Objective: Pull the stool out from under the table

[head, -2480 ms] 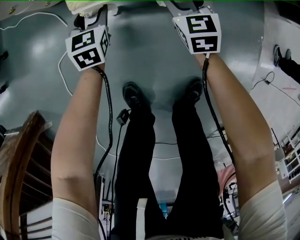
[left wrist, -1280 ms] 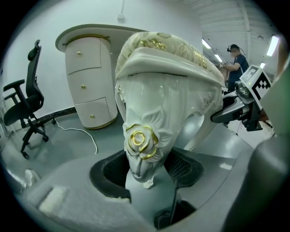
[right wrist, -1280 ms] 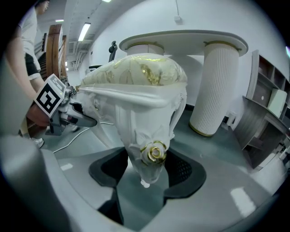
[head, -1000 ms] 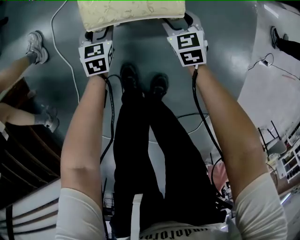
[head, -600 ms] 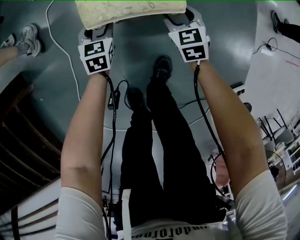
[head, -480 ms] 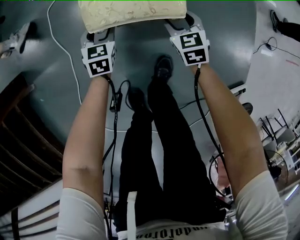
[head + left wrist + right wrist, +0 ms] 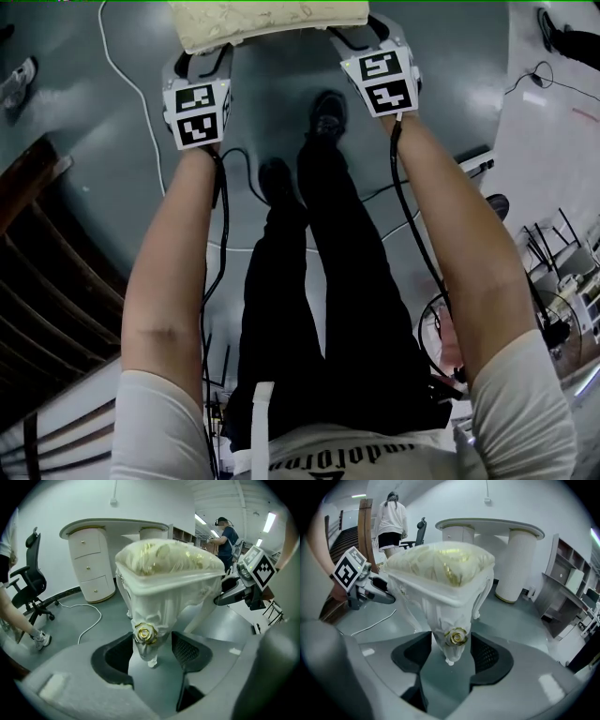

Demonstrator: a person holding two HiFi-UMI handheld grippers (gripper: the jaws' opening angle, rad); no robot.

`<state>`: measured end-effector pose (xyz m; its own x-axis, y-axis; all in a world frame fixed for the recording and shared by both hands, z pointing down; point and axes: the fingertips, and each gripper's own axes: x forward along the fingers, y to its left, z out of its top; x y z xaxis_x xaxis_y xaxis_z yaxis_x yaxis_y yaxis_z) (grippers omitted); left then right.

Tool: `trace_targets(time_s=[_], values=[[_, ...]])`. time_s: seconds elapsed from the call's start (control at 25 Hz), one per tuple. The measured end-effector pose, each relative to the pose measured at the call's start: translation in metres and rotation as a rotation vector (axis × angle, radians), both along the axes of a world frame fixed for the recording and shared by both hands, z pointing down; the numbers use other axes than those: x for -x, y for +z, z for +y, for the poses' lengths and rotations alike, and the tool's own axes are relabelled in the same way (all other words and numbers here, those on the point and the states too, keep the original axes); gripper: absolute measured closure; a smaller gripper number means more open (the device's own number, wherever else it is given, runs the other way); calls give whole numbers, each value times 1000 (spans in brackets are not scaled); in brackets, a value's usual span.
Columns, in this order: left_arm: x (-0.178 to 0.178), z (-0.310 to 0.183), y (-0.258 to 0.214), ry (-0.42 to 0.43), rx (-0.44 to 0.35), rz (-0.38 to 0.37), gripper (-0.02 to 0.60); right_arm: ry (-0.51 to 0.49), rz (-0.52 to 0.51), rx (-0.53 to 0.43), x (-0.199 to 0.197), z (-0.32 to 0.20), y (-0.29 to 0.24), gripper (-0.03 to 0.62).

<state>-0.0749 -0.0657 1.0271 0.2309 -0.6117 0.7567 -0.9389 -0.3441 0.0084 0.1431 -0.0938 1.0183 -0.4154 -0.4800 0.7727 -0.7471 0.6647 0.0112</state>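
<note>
Both bare arms reach straight forward and down, roughly parallel. The left forearm (image 7: pixel 173 253) and the right forearm (image 7: pixel 450 234) each end at a black-and-white marker cube (image 7: pixel 197 114), just short of the cream-cushioned stool (image 7: pixel 267 19) with white carved legs.

The left gripper (image 7: pixel 152 654) sits at the stool's near left corner and the right gripper (image 7: pixel 449 653) at its near right corner. They are level with each other and both point at the stool. Each straddles one carved leg at the height of its gold rose ornament (image 7: pixel 146 633).

The left gripper's jaws are opening. The leg stands between the black pads with a clear gap on its right side, so nothing is clamped. The right gripper's jaws are opening too, and its pads lie just beside the leg without a firm grip.

The stool stands upright on the glossy grey floor (image 7: pixel 272 112). It is well in front of the white curved table (image 7: pixel 115 526) with gold-knobbed drawers, clear of the table's top.
</note>
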Motion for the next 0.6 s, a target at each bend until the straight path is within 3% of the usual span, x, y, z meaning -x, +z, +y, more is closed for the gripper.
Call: trace_targets(time_s=[0.32,0.6], values=[[7,58,-86,58,24,5,314,-17,-12,8,0,48,-92,341],[17,48,-216,29,-46,90,319,-4,-81,-42,22,59,-226,363]])
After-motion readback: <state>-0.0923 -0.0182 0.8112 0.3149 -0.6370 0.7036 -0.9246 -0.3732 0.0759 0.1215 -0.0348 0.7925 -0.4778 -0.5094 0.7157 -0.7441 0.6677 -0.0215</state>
